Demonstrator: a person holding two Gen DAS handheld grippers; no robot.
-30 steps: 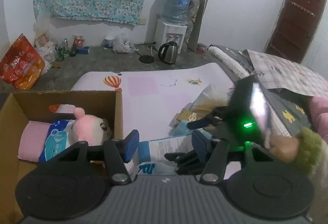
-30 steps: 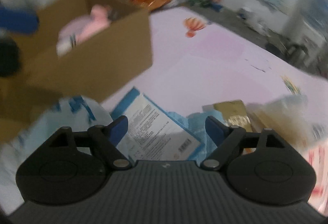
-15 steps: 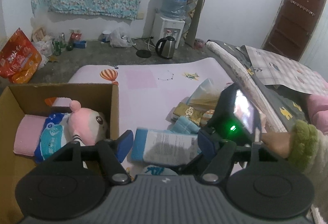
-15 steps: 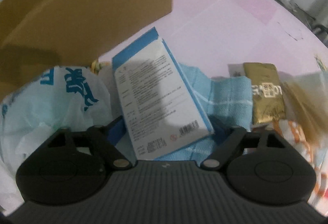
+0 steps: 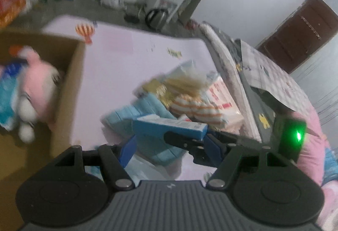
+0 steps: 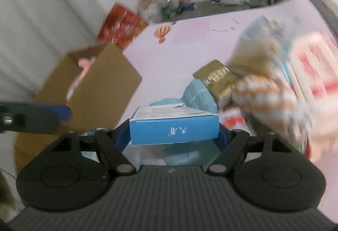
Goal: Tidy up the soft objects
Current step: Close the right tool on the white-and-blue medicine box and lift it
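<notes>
A plush (image 5: 40,91) and packs are already stowed in the box (image 5: 69,74). The blue pack (image 6: 174,128) is clamped by the right gripper (image 6: 174,135), whose jaws have just been closing; the left gripper (image 5: 169,146) is held open and empty. A towel (image 5: 135,112) and bags (image 5: 219,99) remain outside.

Dim indoor light, flat, bluish cast, source unclear. Both views motion-blurred, worst at the edges; gripper bodies near the lens stay sharp. Strong fisheye bending at the corners. Green indicator light (image 5: 298,136) glares. Soft shadow beside the cardboard box (image 6: 99,91), probably.
</notes>
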